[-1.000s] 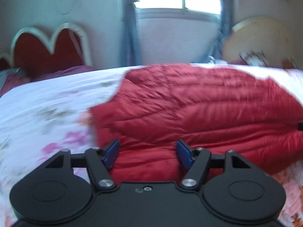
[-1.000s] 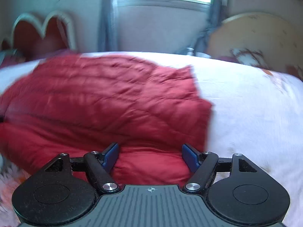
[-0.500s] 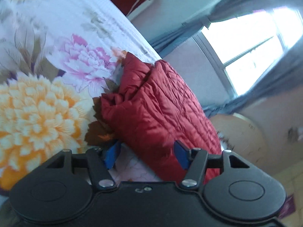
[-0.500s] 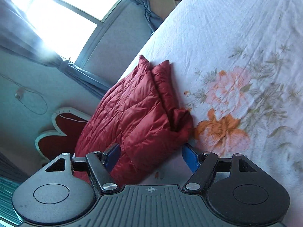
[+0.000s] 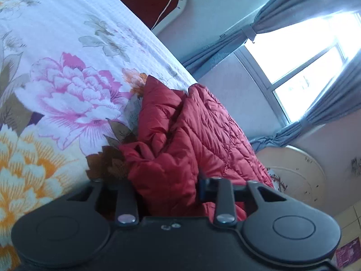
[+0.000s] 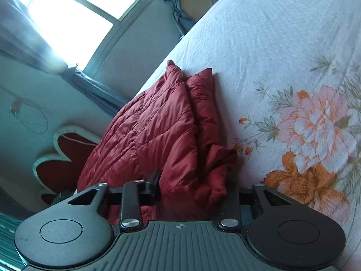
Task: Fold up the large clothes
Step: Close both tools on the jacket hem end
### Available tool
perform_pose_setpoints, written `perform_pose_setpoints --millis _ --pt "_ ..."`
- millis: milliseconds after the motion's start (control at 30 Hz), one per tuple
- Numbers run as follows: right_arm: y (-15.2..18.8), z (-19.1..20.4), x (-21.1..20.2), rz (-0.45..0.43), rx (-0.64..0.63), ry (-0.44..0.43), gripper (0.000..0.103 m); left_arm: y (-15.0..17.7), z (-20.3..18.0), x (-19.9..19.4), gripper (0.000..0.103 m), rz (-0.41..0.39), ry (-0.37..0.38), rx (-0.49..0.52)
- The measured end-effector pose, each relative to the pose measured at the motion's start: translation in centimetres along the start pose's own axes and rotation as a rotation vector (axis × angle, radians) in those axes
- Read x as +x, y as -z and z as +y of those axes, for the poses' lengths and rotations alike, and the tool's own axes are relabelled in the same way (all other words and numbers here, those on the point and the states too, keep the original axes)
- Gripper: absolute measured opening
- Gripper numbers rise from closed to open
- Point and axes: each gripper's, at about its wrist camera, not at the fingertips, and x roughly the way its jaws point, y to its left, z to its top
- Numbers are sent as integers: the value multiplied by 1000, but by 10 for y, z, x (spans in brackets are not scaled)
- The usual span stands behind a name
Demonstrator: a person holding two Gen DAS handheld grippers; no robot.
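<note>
Presently, the red quilted jacket (image 5: pixel 194 135) lies on the flowered bedsheet (image 5: pixel 67 52), already doubled over into a long bundle that runs away from both cameras toward the window (image 5: pixel 304 52). On the left, the left gripper (image 5: pixel 167 189) has its fingers set on either side of the bundle's near corner, with padded cloth filling the gap; the jaws stand at a middling width, and whether they press the cloth or merely straddle it cannot be told. The headboard (image 5: pixel 162 4) shows beyond the sheet. On the right, the right gripper (image 6: pixel 194 189) likewise has the other near corner of the jacket (image 6: pixel 162 135) between its fingers, cloth bulging in the gap; its right finger is hidden by the fabric, so a firm hold cannot be confirmed. The sheet (image 6: pixel 282 56) beside it is bare. Judgement: the step in hand is taking up both near corners for a further fold. The next move calls for both corners secured, lifted evenly, and carried toward the far edge without spilling the slippery layers.
</note>
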Motion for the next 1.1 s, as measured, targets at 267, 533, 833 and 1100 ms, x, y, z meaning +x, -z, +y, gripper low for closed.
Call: perform_pose_setpoints --millis 267,533,833,1100 --pt "0 18 -30 0 -90 -13 16 -2 -21 -20 16 8 -15 84" --pt "13 13 -76 17 -141 0 16 22 -32 -64 16 16 -30 150" --pt "26 3 -117 28 -153 2 16 52 -24 -112 16 10 -28 139" --pt "34 -2 -141 41 -169 -6 16 70 -15 -144 16 2 -27 126"
